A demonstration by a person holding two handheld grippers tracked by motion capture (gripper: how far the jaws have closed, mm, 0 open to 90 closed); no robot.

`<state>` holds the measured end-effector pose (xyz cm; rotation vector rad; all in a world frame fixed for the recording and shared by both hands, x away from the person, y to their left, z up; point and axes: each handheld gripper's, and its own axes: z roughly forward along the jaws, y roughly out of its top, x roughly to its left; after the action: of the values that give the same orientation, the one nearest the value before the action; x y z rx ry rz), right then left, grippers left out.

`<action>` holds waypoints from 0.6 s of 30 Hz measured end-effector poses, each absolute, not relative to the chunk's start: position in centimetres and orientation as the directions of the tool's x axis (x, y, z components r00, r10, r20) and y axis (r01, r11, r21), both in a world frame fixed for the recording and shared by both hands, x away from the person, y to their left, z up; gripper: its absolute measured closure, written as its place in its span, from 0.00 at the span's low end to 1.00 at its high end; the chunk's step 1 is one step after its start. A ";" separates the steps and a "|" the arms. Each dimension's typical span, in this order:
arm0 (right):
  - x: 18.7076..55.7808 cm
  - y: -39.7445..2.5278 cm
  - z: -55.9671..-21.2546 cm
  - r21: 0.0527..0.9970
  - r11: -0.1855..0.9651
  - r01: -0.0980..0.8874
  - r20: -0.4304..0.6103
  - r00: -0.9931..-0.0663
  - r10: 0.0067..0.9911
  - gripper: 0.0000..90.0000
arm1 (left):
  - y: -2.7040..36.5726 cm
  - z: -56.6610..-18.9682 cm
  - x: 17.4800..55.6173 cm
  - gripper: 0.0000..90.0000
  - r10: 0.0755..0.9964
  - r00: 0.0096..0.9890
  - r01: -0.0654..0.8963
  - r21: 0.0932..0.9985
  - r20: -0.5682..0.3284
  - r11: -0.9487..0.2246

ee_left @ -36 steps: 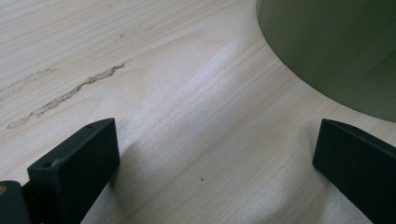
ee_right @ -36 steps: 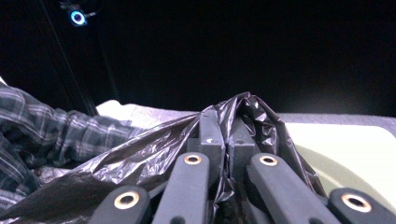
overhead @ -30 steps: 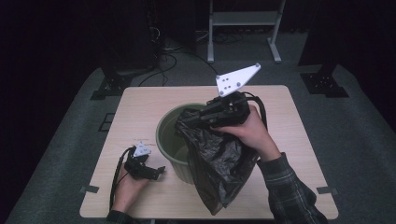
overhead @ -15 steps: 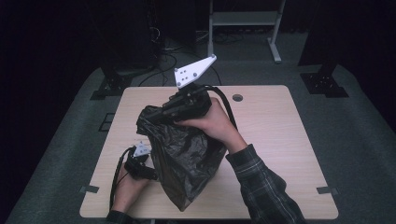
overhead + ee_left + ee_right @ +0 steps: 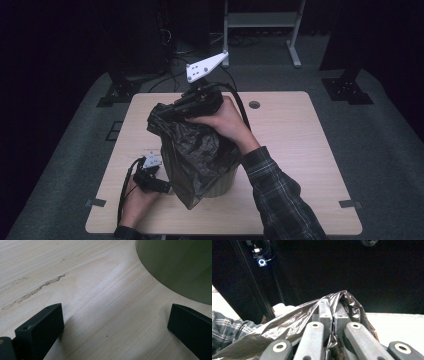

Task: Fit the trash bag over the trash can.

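Note:
A black plastic bag (image 5: 192, 155) hangs crumpled over an olive-green bin (image 5: 223, 186) in the middle of the table, hiding the bin's opening. My right gripper (image 5: 167, 114), with the grey plate on top, is held above the bin and is shut on the bag's top edge. In the right gripper view the bag's film (image 5: 294, 327) is pinched between the closed jaws of the right gripper (image 5: 333, 315). My left gripper (image 5: 159, 185) rests on the table at the bin's left side. The left gripper (image 5: 115, 327) is open, with bare wood between the jaws and the bin's wall (image 5: 180, 265) just ahead.
The light wooden table (image 5: 295, 150) has a small round hole (image 5: 254, 105) near its far edge. A sleeve in plaid (image 5: 280, 200) crosses the front right. Dark stands and cables sit on the floor behind the table.
My right gripper has carried the bag leftward and a little up, from the bin's right side to over the bin, which it now covers. The left gripper has stayed put.

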<state>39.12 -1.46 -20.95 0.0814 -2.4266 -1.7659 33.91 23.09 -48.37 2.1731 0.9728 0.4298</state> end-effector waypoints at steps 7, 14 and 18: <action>40.2 -3.5 -22.8 0.945 0.318 0.082 0.113 -0.990 -0.079 0.98 | 23.1 -48.3 33.9 0.00 0.748 0.663 0.516 0.716 0.012 -0.469; 40.7 -5.0 -24.5 0.936 0.335 0.110 0.133 -0.990 -0.045 0.98 | 23.1 -48.3 33.9 0.00 0.749 0.662 0.516 0.717 0.013 -0.469; 40.6 -6.5 -25.9 0.924 0.358 0.136 0.154 -0.988 -0.021 0.98 | 23.1 -48.3 33.9 0.00 0.748 0.664 0.516 0.717 0.013 -0.470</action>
<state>40.64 -6.49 -25.86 -0.1052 -2.4717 -1.7016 33.93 23.11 -48.34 2.1767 0.9714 0.4266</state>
